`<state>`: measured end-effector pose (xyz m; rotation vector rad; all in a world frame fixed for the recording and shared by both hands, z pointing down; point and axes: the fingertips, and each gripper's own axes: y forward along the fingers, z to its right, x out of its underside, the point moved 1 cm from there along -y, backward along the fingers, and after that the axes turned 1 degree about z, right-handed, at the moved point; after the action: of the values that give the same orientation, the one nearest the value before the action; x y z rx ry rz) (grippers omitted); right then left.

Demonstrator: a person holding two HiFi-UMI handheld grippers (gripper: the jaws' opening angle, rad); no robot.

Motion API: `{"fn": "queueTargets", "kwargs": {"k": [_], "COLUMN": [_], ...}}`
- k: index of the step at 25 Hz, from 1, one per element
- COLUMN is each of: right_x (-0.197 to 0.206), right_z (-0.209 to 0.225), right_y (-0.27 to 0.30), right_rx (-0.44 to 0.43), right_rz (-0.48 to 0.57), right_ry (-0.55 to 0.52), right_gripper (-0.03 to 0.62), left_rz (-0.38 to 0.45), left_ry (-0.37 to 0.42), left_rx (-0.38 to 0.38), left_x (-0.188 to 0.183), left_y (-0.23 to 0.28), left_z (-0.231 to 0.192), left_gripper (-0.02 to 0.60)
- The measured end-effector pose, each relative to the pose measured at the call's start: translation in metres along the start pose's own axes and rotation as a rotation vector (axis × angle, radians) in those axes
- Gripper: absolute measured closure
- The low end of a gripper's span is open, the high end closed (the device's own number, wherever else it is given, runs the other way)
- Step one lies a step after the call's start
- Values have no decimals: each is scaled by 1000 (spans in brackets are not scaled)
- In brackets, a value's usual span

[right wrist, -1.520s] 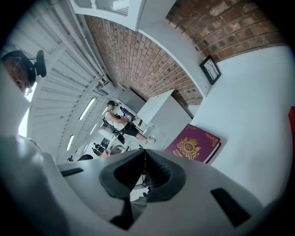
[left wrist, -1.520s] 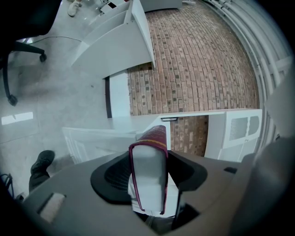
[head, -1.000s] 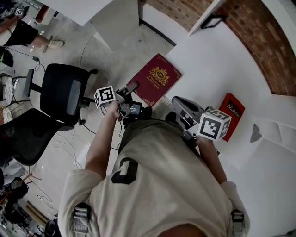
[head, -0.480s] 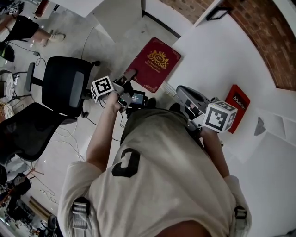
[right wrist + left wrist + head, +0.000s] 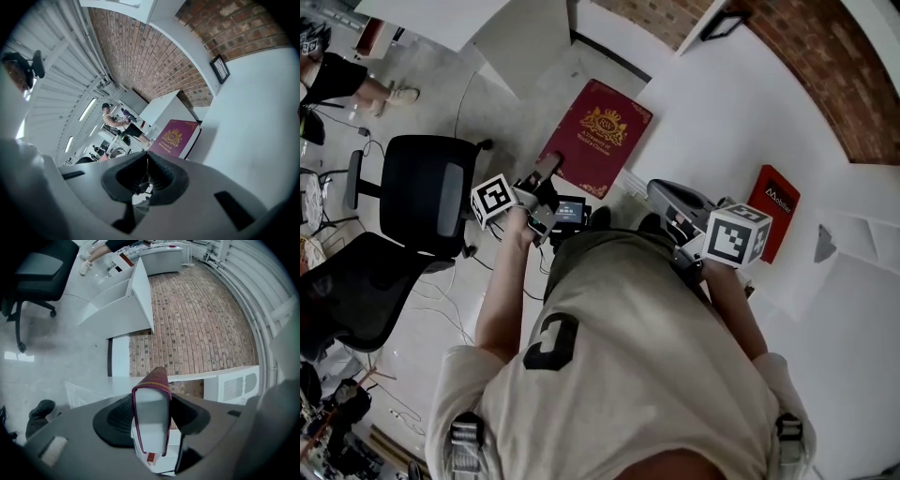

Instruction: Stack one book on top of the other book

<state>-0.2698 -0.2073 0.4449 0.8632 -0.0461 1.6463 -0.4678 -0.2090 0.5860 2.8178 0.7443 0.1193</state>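
Left tongs [image 5: 150,414] are clamped on the near edge of the maroon book [image 5: 595,138]. I'm holding it out beside the white table [image 5: 722,112], over the floor. The cover has a gold crest, and the gold lines under it are too small to read. Right tongs [image 5: 146,162] are pinched together, empty. The red book [image 5: 773,211] lies flat on the table, well apart. I can't make out its white lettering.
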Motion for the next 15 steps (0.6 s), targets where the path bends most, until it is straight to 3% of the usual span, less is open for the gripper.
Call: {"fn": "queueTargets", "kwargs": {"k": [4, 9, 15], "right_x": [0, 4, 10], "right_z": [-3, 3, 6], "right_y": [-4, -13, -33], "right_rx": [26, 62, 71], "right_rz": [17, 50, 93], "right_ry": [8, 46, 53], "right_gripper": [589, 589, 589], "left_rz": [-21, -60, -101], "left_ry": [-34, 0, 44], "left_rx": [33, -18, -12], "left_x": [3, 1, 17], "left_y": [0, 6, 14], "left_z": [4, -3, 11], "left_gripper": [360, 360, 360]}}
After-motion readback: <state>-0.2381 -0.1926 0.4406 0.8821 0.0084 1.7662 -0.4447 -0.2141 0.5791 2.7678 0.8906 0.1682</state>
